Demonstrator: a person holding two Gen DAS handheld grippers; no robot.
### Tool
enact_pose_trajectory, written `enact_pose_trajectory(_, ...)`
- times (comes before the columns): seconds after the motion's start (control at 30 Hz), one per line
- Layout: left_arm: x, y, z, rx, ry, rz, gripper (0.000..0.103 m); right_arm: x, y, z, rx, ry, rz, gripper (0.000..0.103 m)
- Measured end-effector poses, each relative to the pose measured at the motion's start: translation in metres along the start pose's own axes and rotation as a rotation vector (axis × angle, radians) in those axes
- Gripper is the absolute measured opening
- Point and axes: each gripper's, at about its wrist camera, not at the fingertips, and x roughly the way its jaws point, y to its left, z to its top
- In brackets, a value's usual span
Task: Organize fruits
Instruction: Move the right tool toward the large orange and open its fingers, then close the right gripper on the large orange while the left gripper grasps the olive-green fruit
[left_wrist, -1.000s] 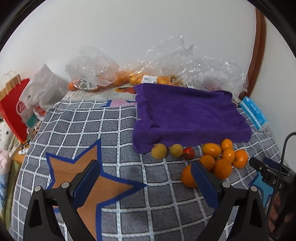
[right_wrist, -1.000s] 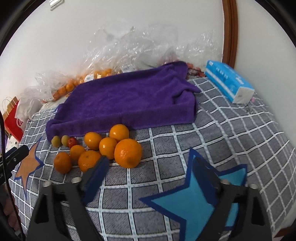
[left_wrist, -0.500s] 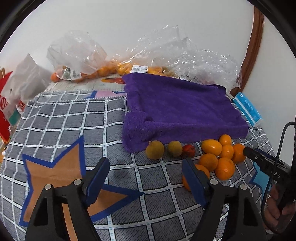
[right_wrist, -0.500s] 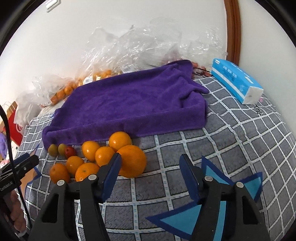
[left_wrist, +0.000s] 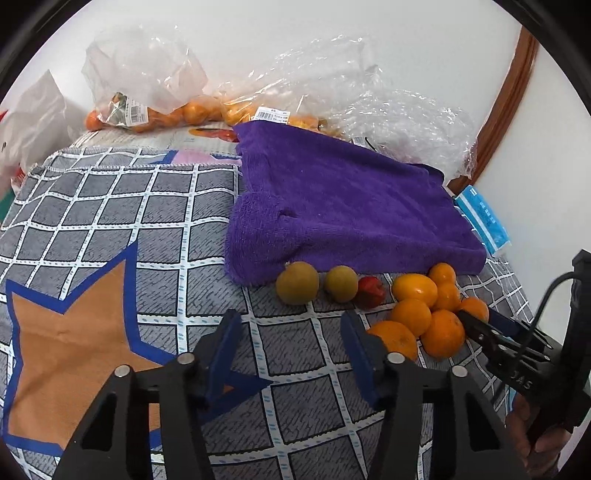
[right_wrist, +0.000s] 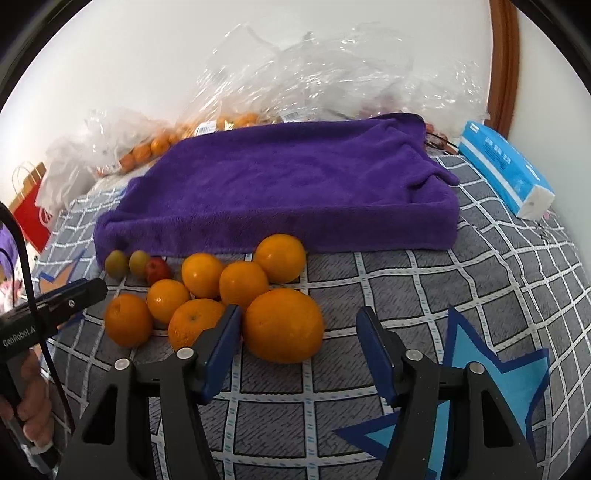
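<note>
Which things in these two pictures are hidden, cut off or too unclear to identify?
- What lies under the purple towel: both views, covered by the cloth.
- Fruit in the plastic bags: both views, crinkled film blurs it; kinds and count unclear.
- Label print: left view, too small.
- Red paper bag: right view, cut by the edge.
- Nearest orange: left view, partly behind the left claw.
</note>
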Motion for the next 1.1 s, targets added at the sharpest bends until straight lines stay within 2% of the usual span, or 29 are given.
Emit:
enact_pose_trajectory(0.07, 0.000, -0.002, -0.001, 0.005, -0.001, 0.000, 0.049, 0.002, 0.002, -0.001, -0.004, 0.006, -0.006, 0.050)
enact_pose_trajectory(0.17, 0.000, -0.004, -0.003, 0.017, -0.002, 0.010, 0.038, 0.004, 0.001, -0.003, 0.002, 0.009, -0.012, 0.048)
enact_pose_trajectory(0.2, 0.000, -0.004, -0.003, 0.019, -0.006, 0.014, 0.035, 0.005, 0.000, -0.003, 0.008, 0.008, -0.014, 0.045)
enact_pose_trajectory(0.43, -0.004, 0.000, -0.001, -0.002, -0.029, -0.007, 0.028, 0.003, -0.007, -0.005, 0.041, 0.000, 0.006, 0.044)
enact_pose_trajectory(0.57, -0.004, 0.002, -0.001, -0.007, -0.034, -0.005, 0.027, 0.000, -0.009, -0.006, 0.042, -0.015, 0.008, 0.044)
enact_pose_trajectory(0.73, 0.002, 0.005, -0.001, -0.029, 0.007, -0.013, 0.028, -0.005, -0.013, -0.008, 0.042, -0.025, -0.010, 0.044)
enact_pose_trajectory(0.83, 0.004, 0.007, -0.002, -0.036, 0.018, -0.026, 0.033, -0.003, -0.016, -0.009, 0.052, -0.011, -0.004, 0.044)
enact_pose_trajectory(0.9, 0.004, 0.006, -0.002, -0.032, 0.015, -0.032, 0.037, -0.001, -0.017, -0.010, 0.055, -0.002, -0.001, 0.044)
enact_pose_trajectory(1.1, 0.004, -0.001, -0.004, 0.012, 0.008, 0.001, 0.037, 0.001, -0.014, -0.011, 0.047, -0.002, -0.005, 0.045)
